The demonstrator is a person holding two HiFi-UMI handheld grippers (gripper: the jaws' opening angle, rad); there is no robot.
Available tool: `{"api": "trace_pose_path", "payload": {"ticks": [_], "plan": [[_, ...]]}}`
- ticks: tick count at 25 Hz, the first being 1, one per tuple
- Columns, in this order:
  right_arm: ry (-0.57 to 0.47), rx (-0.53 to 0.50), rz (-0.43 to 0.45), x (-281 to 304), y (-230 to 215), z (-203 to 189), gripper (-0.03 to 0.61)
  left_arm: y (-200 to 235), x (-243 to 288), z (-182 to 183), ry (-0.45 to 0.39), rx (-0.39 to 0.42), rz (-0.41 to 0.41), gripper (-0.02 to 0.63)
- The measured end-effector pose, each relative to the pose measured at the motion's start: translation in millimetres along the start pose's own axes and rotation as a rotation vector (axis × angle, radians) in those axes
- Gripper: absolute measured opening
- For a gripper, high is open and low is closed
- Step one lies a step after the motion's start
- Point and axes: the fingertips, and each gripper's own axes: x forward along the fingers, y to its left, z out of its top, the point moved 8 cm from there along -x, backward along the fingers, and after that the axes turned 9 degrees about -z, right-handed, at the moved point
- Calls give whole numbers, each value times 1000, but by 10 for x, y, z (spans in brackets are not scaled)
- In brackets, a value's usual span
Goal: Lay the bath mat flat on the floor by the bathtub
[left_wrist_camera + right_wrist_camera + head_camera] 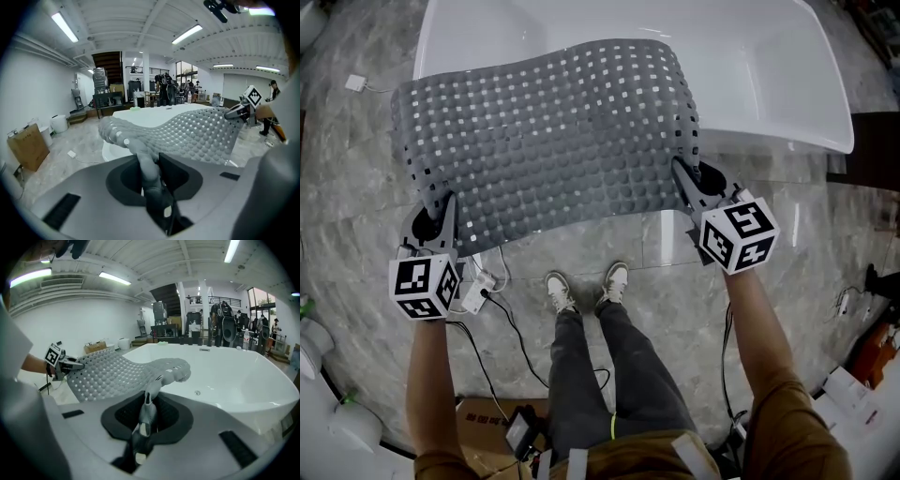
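Mat [548,141] is hanging in the air between my two grippers, not lying on the floor [825,244]. Left gripper [441,208] is pinching its near left corner and right gripper [686,178] its near right corner. In both gripper views the fingers are clamping a fold of the grey rubber.

Its long axis is running left to right, along the near rim of the bathtub [769,75], so both hands are sitting equally near it. What I'm watching is the far edge: it's reaching over the rim, above the tub. The near edge is hanging over the strip of floor between the tub and my shoes [559,292].

I'm judging that laying it flat is calling for a pull back toward me, so the far edge clears the rim. That strip is looking open, though cables [511,323] and a small white box [480,286] are lying just by the left gripper.
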Motion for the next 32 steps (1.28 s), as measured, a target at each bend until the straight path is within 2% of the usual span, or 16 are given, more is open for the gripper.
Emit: {"api": "trace_pose_path", "payload": {"ticks": [4, 9, 21, 24, 27, 32], "plan": [[-19, -1, 13, -123, 52, 92, 51, -103, -137, 88, -21, 32, 2, 84], [-40, -64, 12, -360, 194, 149, 49, -243, -370, 122, -37, 81, -14, 84], [-104, -108, -11, -790, 272, 325, 49, -380, -730, 265, -105, 86, 3, 83], [-116, -122, -12, -962, 323, 273, 49, -527, -891, 261, -112, 96, 1, 83], [-129, -121, -19, -1100, 379, 94, 49, -651, -1026, 103, -133, 98, 4, 83], [-124, -119, -18, -1058, 457, -47, 49, -623, -1048, -67, -126, 100, 12, 83]]}}
